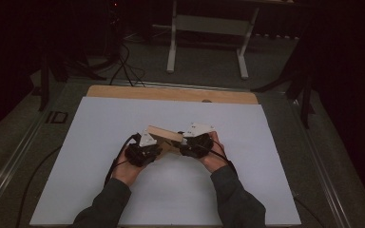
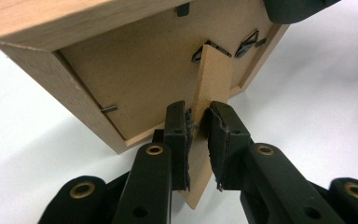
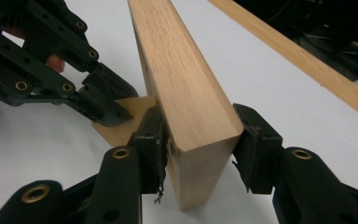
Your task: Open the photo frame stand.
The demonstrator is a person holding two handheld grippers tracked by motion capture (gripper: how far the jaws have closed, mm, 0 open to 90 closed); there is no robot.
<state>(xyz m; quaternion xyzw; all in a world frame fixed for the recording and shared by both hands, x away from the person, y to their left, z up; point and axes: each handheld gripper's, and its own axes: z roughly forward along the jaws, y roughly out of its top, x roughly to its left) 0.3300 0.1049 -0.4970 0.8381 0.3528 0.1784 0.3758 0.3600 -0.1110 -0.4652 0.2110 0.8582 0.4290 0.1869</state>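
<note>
The left tool (image 2: pixel 197 125) is pinching the thin fold-out stand (image 2: pixel 210 98) on the back of a wooden picture frame (image 2: pixel 135 70), its pads (image 2: pixel 179 140) pressing on either face of that strip near its free end. Holding the stand this way is probably meant to swing it out from the backing board so the frame can lean on it. The right tool (image 3: pixel 200 140) is straddling the frame's thick wooden edge (image 3: pixel 186 93); its near pad is touching the wood, while a sliver of gap seems to be remaining at the other, so I would call it just short of a firm grip. It is likely steadying the frame while the other tool works the stand.

In the high view, both hands are meeting near the middle of the white table (image 1: pixel 123 199), well back from its front edge, with the frame (image 1: pixel 164 134) propped between the left tool (image 1: pixel 145 151) and the right tool (image 1: pixel 195 142).

The left gripper view is revealing the frame's back: the small metal tabs and the hanger at the top of the stand. The right gripper view is showing the edge grain and the left tool (image 3: pixel 103 106) at the stand's corner. The high view is giving the placing on the table.
</note>
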